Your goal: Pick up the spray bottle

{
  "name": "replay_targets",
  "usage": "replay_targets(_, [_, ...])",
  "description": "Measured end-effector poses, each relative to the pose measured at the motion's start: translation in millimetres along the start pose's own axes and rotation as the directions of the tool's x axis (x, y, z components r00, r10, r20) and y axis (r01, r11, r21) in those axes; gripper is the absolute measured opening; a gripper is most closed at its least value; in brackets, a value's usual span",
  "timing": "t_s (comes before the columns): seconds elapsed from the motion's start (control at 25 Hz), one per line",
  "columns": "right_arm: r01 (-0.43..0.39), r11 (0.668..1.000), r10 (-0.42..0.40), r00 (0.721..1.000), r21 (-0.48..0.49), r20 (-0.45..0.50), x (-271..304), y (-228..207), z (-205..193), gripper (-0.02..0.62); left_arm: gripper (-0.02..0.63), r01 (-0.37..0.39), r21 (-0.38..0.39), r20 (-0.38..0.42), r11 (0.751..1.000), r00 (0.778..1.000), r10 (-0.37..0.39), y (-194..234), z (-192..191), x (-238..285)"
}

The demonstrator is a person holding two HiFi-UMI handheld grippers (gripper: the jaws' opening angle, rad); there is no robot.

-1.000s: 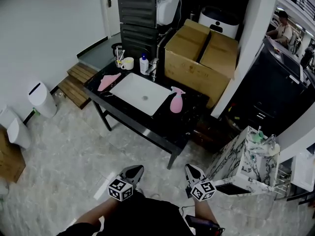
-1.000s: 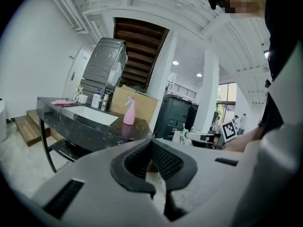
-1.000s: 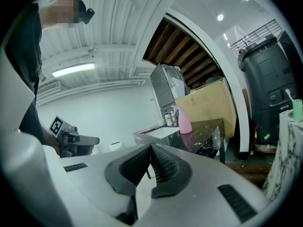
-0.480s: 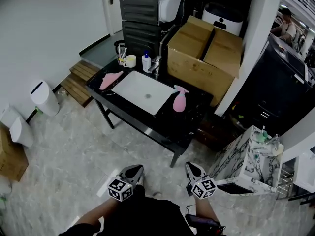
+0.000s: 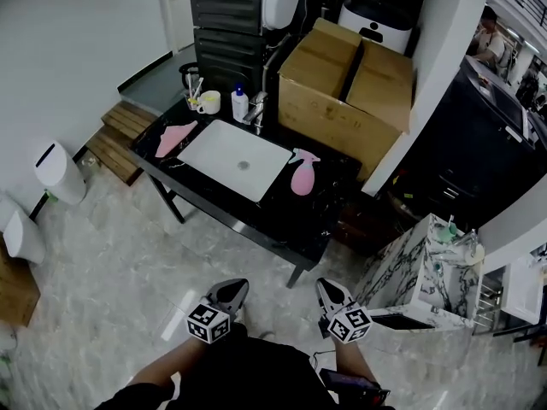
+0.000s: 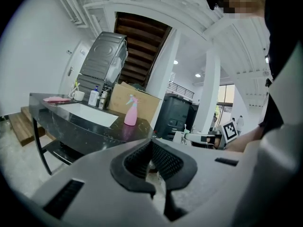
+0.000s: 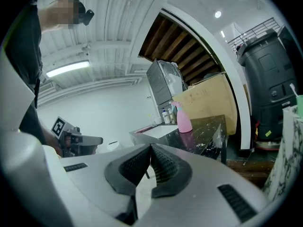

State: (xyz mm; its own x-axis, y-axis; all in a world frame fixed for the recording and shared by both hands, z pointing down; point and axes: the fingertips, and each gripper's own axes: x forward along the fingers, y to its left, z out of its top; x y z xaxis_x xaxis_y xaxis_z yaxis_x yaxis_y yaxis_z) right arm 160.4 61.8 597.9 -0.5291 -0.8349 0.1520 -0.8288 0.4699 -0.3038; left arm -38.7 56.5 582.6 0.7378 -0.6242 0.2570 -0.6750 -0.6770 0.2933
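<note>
The pink spray bottle [image 5: 301, 174] stands upright on the black table [image 5: 312, 220], just right of the white sink [image 5: 235, 148]. It shows far off in the left gripper view [image 6: 130, 111] and in the right gripper view [image 7: 182, 118]. My left gripper [image 5: 229, 293] and right gripper [image 5: 332, 295] hang side by side over the marble floor, well short of the table. In both gripper views the ribbed pads meet with nothing between them: left gripper [image 6: 151, 143], right gripper [image 7: 151, 148].
A big cardboard box [image 5: 346, 92] stands behind the table. A pink cloth [image 5: 175, 137], a cup [image 5: 208, 102] and a white bottle [image 5: 240, 103] lie round the sink. A marble-pattern cabinet [image 5: 419, 272] is at right, a white bin [image 5: 51, 171] and wooden steps [image 5: 111, 139] at left.
The scene has slid slightly left in the head view as the person shifts. Both grippers keep their place low in the picture, still shut and empty.
</note>
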Motion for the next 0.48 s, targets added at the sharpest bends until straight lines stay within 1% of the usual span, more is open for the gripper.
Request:
replay_targets(0.16, [0.030,1.000,-0.030,1.000,0.002,0.002,14,-5,5,0.026,0.008,0.027,-0.004,-0.005,1.000,1.000,-0.027,19,6,13])
replay_targets(0.48, [0.112,0.994,-0.112,0.994,-0.007,0.015,53,-12,25,0.026,0.008,0.100,0.004,-0.008,0.995,0.995,-0.100,61,33,38])
